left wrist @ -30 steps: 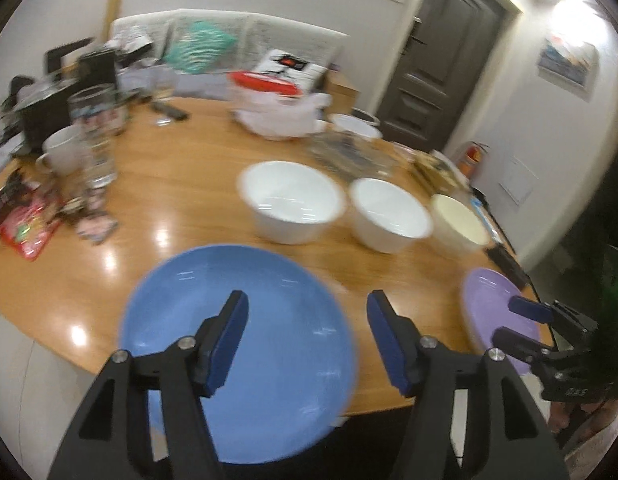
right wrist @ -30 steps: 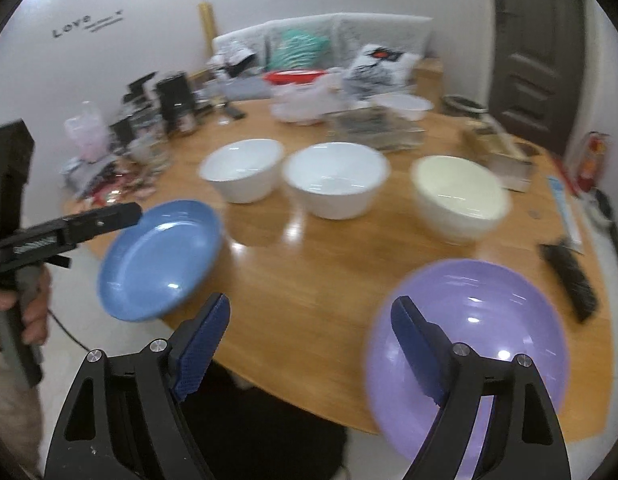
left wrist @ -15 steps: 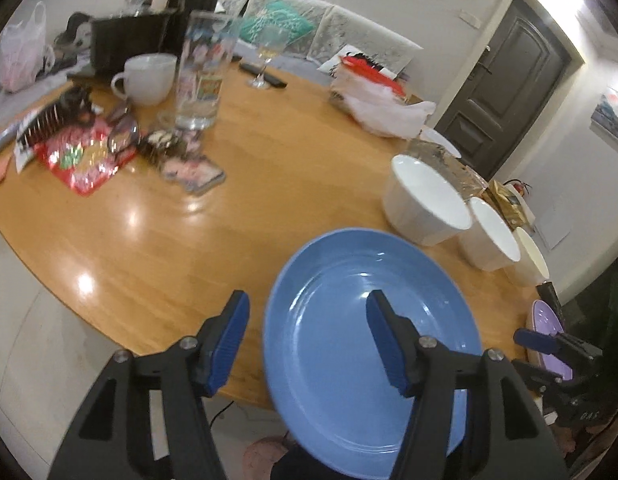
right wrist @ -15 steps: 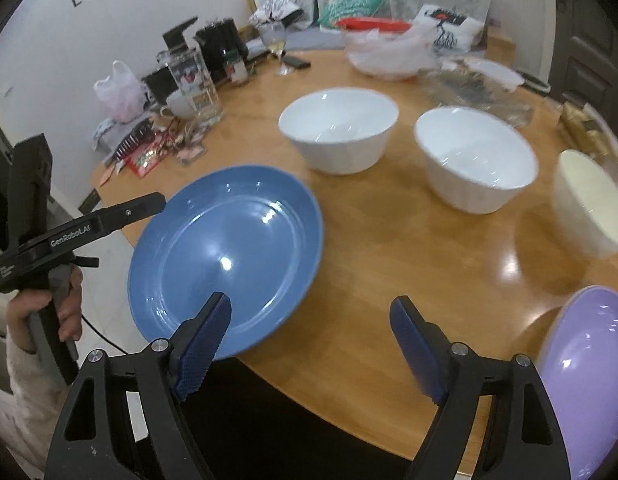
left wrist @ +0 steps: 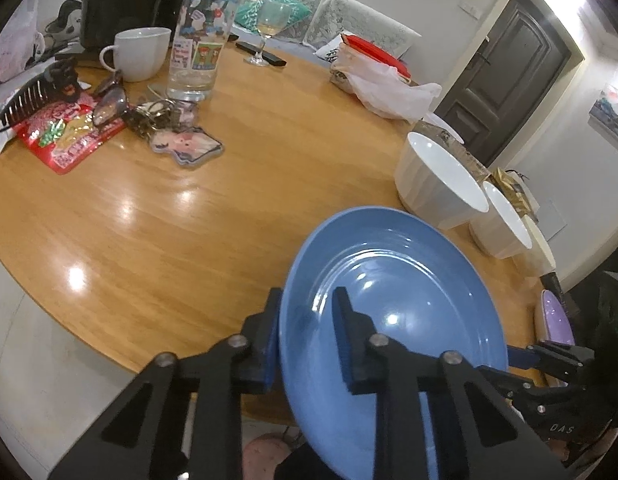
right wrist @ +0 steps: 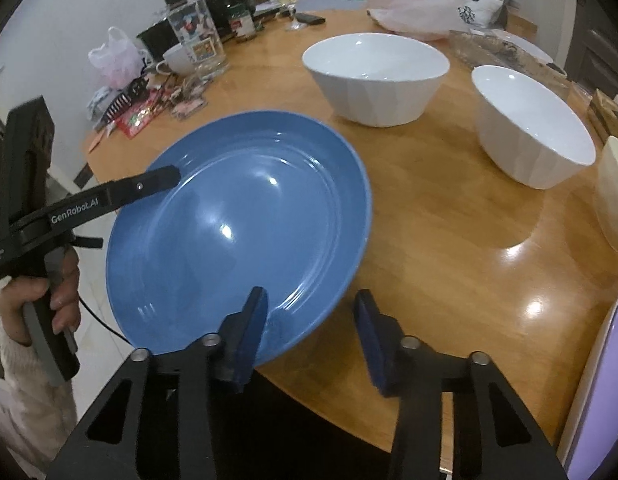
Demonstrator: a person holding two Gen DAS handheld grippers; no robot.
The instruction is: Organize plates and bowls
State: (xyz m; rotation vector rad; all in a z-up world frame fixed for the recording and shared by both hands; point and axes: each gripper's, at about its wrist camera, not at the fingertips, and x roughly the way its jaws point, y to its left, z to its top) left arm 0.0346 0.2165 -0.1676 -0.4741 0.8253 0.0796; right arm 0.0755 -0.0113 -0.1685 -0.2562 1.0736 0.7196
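Observation:
The blue plate (left wrist: 389, 300) (right wrist: 237, 232) lies at the near edge of the round wooden table (right wrist: 449, 248), part of it overhanging. My left gripper (left wrist: 307, 294) (right wrist: 165, 178) is closing, its pads clamped on the plate's left rim, one above and one below. My right gripper (right wrist: 310, 294) (left wrist: 521, 360) is closing too. The plate's near right rim crosses the gap between its pads, and neither pad visibly presses on it. A purple plate (right wrist: 601, 392) (left wrist: 553, 320) sits at the far right. Two white bowls (right wrist: 375, 76) (right wrist: 533, 120) and a cream bowl (right wrist: 615, 192) stand behind.
A printed glass (left wrist: 197, 40), white mug (left wrist: 139, 54), red snack packet (left wrist: 69, 140), keys with a charm (left wrist: 181, 142) and a comb crowd the left of the table. A wine glass (left wrist: 269, 24) and a plastic bag (left wrist: 389, 88) stand at the back. A person's hand (right wrist: 33, 300) holds the left gripper.
Both grippers came down toward the table edge. The left jaws closed on the blue plate's rim. The right gripper swung from the purple plate to the blue one and its jaws narrowed.

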